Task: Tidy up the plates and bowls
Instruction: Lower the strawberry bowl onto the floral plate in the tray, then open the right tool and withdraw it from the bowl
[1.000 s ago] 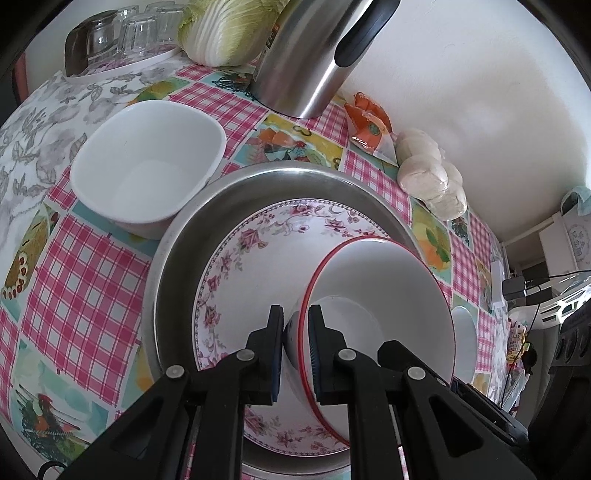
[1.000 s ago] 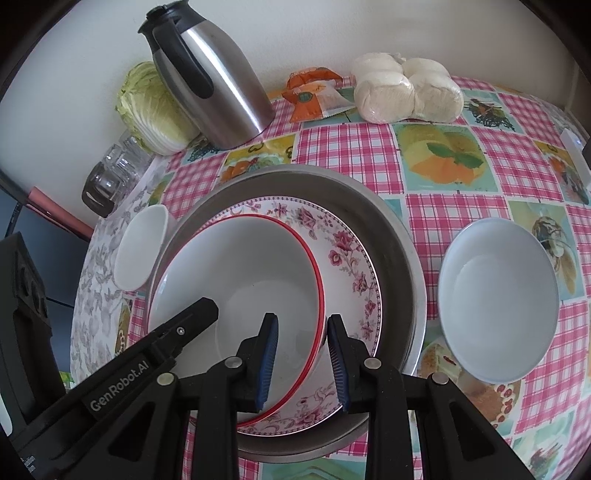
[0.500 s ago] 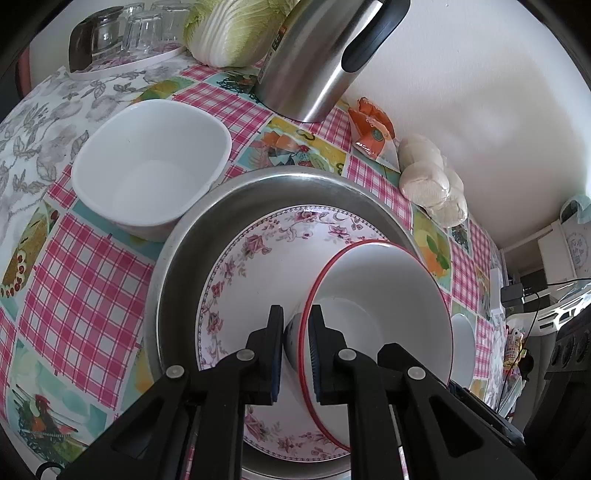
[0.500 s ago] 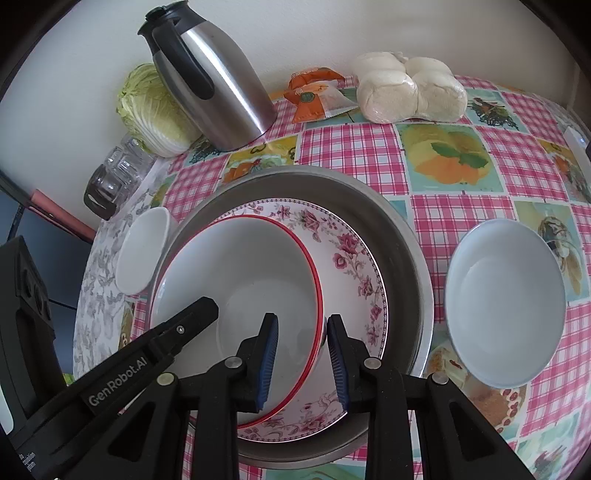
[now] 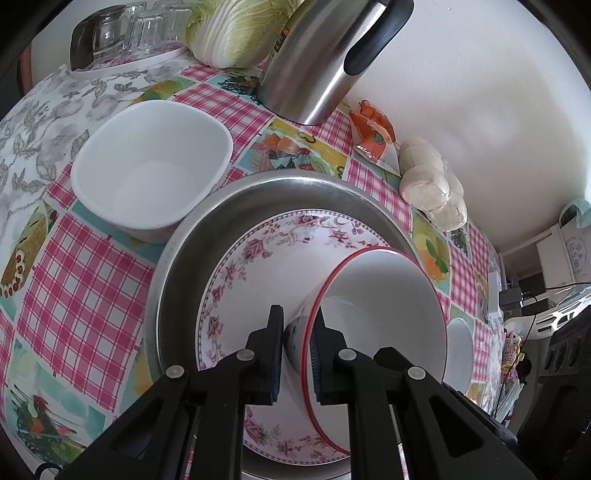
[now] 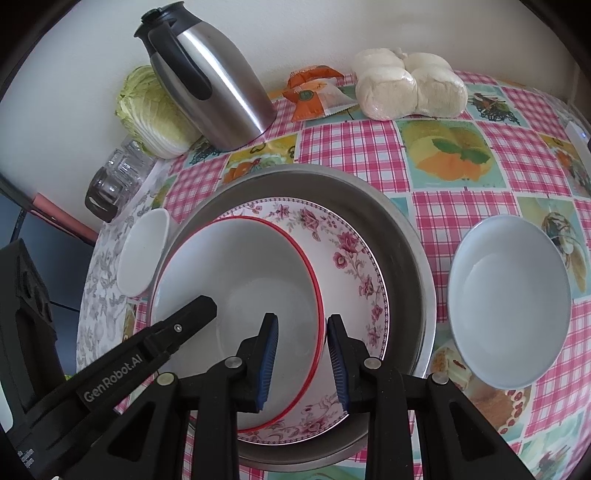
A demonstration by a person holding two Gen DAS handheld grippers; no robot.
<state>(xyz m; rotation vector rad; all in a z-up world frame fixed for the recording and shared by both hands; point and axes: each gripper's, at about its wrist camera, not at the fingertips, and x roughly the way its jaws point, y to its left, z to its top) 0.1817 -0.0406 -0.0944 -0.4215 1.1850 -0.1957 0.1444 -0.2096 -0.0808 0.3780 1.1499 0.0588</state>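
A white bowl with a red rim (image 5: 384, 306) rests tilted on a floral plate (image 5: 266, 266), and the plate lies in a steel basin (image 5: 207, 229). My left gripper (image 5: 297, 321) is shut on the near-left side of that bowl's rim. In the right wrist view, my right gripper (image 6: 302, 325) straddles the right side of the red-rimmed bowl (image 6: 236, 266). One pad is inside and one outside, with a visible gap at the inner pad. One of the left gripper's fingers (image 6: 184, 314) reaches into the bowl from the left.
A squarish white bowl (image 5: 151, 177) stands left of the basin. A pale round bowl (image 6: 509, 295) sits to its right. At the back are a steel thermos jug (image 6: 218, 85), a cabbage (image 5: 236, 33), a tray of glasses (image 5: 129, 33), an orange packet (image 6: 314, 92) and bagged buns (image 6: 406, 88).
The red-rimmed bowl has tipped a little more upright in my left gripper. Both grippers keep their places and jaw widths.
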